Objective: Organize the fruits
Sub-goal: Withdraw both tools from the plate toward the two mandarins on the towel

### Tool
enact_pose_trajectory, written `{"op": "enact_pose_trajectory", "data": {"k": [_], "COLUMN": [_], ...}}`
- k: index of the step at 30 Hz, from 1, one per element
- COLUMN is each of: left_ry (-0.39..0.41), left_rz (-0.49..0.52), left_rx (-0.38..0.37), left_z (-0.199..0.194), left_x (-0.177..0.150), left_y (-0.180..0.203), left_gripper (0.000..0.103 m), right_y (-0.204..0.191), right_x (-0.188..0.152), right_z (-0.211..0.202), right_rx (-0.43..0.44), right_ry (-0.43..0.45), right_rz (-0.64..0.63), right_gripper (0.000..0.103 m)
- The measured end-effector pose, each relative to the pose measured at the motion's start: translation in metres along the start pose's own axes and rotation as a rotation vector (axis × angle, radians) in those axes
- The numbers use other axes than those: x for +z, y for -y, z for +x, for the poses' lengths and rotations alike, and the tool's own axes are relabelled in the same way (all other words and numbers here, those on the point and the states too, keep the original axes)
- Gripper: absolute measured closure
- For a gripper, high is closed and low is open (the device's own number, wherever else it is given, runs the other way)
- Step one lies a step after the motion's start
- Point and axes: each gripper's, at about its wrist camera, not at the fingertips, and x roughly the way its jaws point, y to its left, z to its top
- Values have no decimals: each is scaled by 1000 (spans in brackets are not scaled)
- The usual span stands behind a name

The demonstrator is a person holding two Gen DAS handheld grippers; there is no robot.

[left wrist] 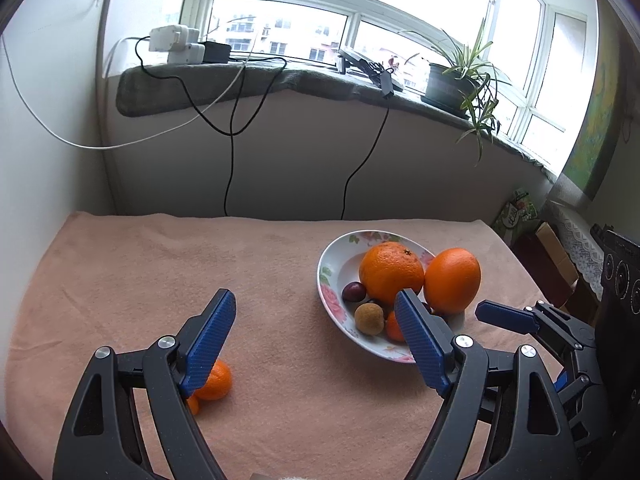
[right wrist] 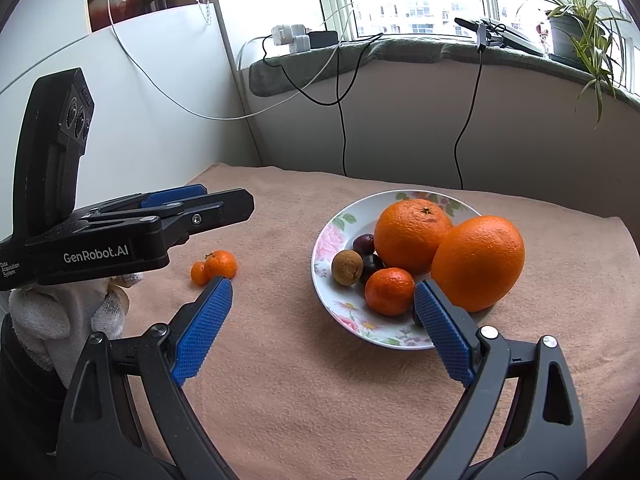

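Both the left gripper and right gripper were held wide and empty; two small mandarins lay loose at left centre, apart from the floral plate. The large orange, seemingly perched at the plate's right rim, could be rolled off by a careless nudge.

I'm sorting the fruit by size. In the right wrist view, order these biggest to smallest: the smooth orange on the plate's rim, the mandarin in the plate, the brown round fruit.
1. smooth orange, though it's nearest the camera.
2. mandarin.
3. brown round fruit.
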Motion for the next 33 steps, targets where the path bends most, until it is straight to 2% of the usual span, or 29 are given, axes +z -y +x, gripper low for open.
{"op": "enact_pose_trajectory", "data": {"k": [5, 15, 24, 28, 33], "left_ry": [-9, -42, -82, -97, -117], "left_rz": [-16, -99, -108, -112, -104], "left_rx": [25, 115, 114, 91, 54], "left_z": [-4, -17, -30, -29, -22], "left_x": [-7, -33, -66, -73, -75], "left_y": [-15, -69, -93, -95, -91], "left_gripper": [21, 21, 24, 31, 46], "right_y": [-5, -20, -36, -45, -54], "right_x": [3, 11, 18, 20, 24], "right_z": [4, 23, 48, 59, 74], "right_rx": [12, 72, 135, 176, 208], "right_ry": [-4, -34, -76, -96, -119], "right_rz": [-3, -4, -19, -20, -18], "right_gripper": [8, 8, 8, 8, 8]}}
